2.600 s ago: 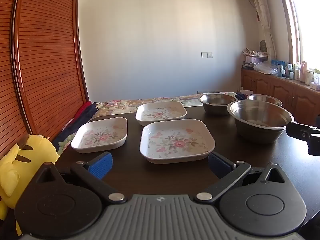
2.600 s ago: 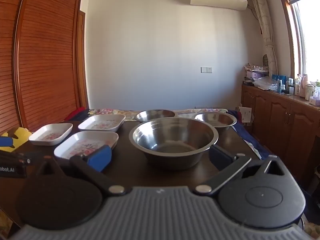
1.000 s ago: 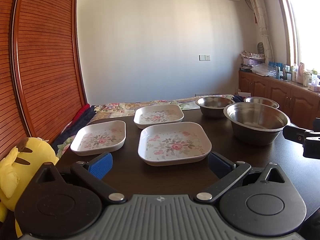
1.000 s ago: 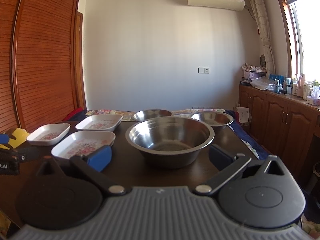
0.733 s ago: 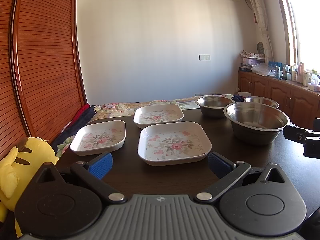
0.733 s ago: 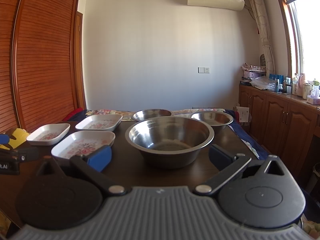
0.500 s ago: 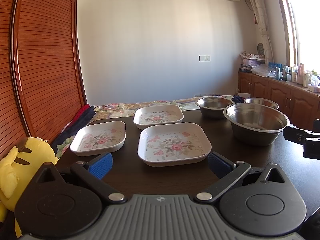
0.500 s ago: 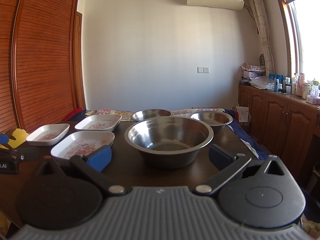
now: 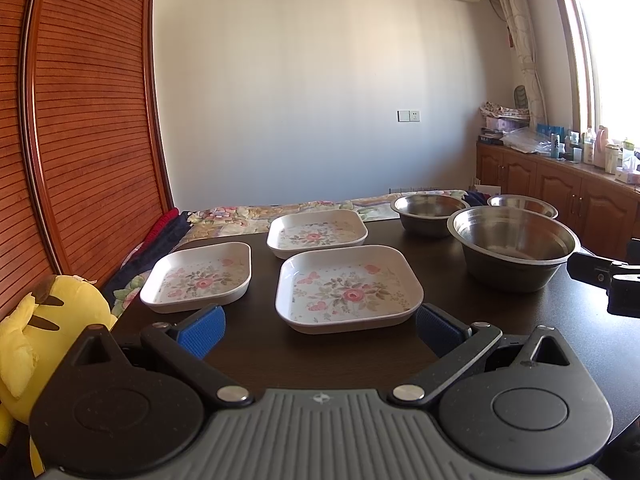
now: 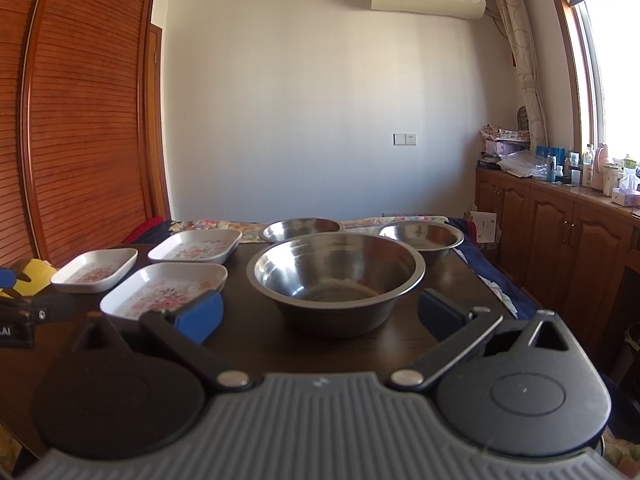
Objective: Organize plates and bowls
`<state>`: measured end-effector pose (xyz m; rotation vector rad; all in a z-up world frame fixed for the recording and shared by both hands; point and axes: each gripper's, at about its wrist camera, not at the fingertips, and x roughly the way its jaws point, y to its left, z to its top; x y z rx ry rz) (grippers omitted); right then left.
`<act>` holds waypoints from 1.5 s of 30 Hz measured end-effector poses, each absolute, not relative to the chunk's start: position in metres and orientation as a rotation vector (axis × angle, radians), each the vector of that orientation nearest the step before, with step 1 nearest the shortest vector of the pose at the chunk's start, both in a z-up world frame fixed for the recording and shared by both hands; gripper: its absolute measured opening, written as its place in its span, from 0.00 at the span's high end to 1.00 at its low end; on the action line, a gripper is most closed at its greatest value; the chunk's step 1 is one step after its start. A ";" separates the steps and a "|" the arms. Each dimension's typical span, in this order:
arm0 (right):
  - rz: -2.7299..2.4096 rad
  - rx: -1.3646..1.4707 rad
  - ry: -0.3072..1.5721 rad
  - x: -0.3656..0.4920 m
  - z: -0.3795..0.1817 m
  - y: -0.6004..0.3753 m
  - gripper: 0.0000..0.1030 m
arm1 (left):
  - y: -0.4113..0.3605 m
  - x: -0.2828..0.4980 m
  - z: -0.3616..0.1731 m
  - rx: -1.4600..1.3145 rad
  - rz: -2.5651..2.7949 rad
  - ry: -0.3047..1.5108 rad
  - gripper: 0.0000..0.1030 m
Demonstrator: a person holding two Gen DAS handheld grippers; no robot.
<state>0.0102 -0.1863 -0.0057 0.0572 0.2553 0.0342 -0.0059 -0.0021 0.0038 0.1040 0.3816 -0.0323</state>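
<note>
nearest plate (image 9: 349, 289) before left tool (image 9: 318, 326)

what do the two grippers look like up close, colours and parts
Both look the same. The left gripper and right gripper each have a grey ribbed body between two round black discs, black linkage arms with silver pivot screws, and blue textured pads on the fingers. In the right wrist view, white lettering ending in "AI" shows on the left gripper's side. No hands or sleeves are visible.
</note>
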 end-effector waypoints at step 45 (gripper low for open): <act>0.418 -0.019 0.368 0.055 0.020 -0.114 0.14 | 0.074 0.058 0.009 0.057 -0.048 0.490 0.13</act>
